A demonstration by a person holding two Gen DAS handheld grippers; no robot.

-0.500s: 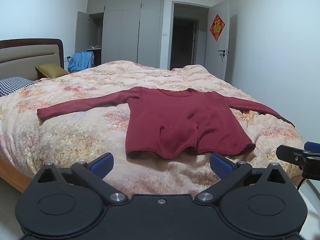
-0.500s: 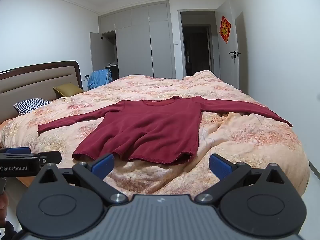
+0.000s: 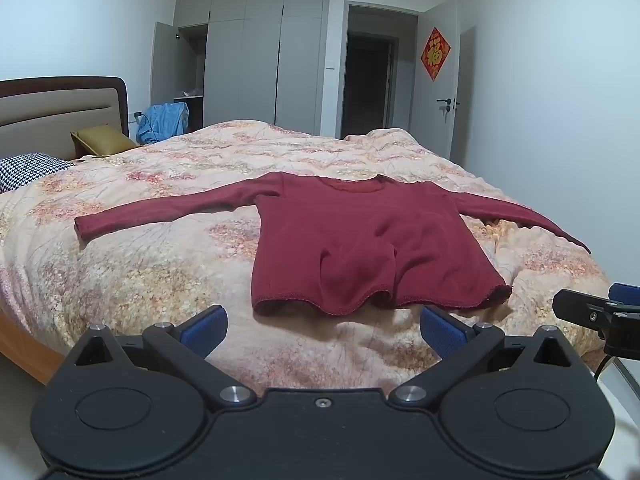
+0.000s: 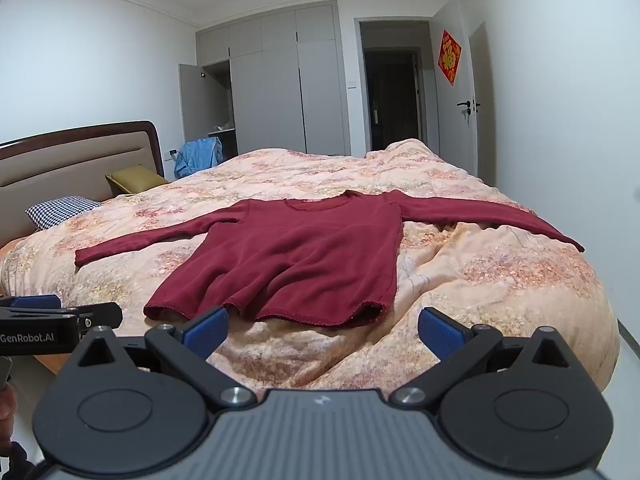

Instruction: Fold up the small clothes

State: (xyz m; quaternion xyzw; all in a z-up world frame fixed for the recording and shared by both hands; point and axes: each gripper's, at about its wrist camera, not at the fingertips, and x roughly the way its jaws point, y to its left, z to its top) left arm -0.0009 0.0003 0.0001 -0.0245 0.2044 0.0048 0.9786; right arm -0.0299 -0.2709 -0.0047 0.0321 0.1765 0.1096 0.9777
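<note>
Dim, cool, even indoor light; soft shadows; sharp; fisheye warp, dark corners.

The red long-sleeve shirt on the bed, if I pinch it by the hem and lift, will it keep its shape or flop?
The red shirt will probably flop: its hem already ripples over the quilt. It looks like thin knit, so likely light. The outstretched sleeves would probably trail and drag.
</note>
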